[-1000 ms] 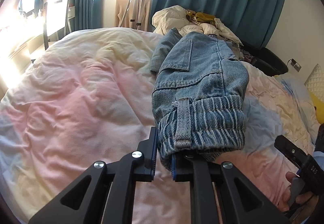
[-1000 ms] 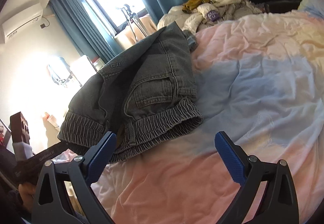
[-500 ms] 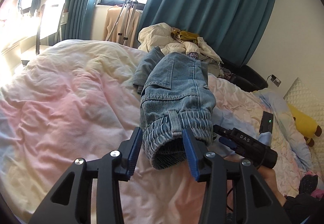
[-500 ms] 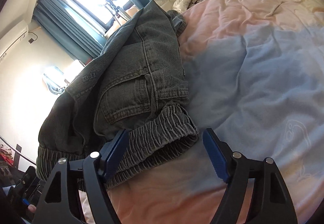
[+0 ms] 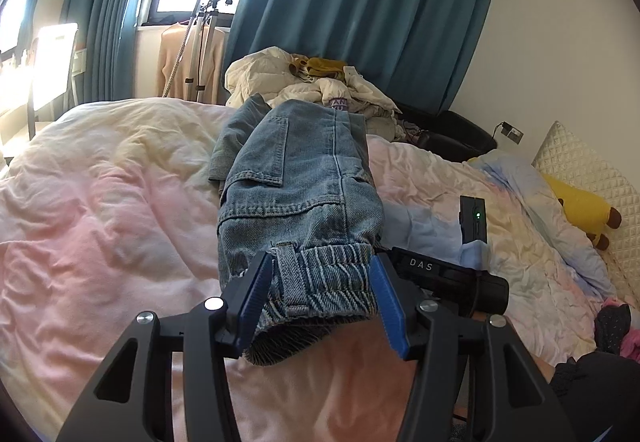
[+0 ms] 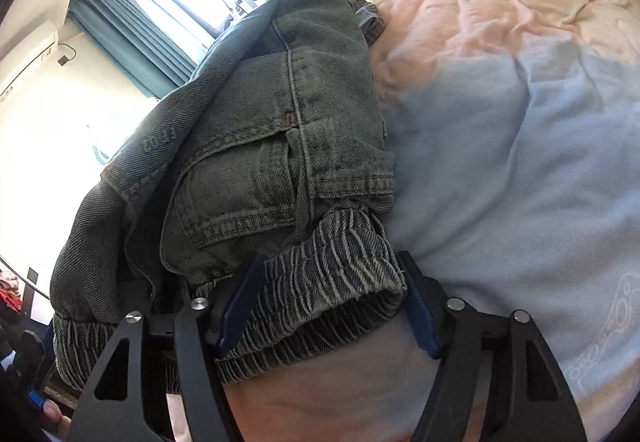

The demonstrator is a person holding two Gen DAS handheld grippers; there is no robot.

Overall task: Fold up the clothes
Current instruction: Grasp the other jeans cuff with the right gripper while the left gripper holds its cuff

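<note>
- pastel pink and blue duvet (image 5: 100, 226) on the bed, jeans (image 5: 298, 194) lying on it
- left gripper (image 5: 320, 294) fingers spread, straddling the elastic waistband (image 5: 324, 274)
- right gripper (image 6: 332, 306) same deal, spread around that waistband, not pinching

Faded blue jeans (image 5: 304, 198) lie on a pink, cream and pale-blue duvet (image 5: 100, 210) before teal curtains (image 5: 360, 22).

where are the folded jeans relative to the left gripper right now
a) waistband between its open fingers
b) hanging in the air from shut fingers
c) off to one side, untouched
a: the left gripper is open, with the waistband of the jeans between its blue fingers on the bed.
</note>
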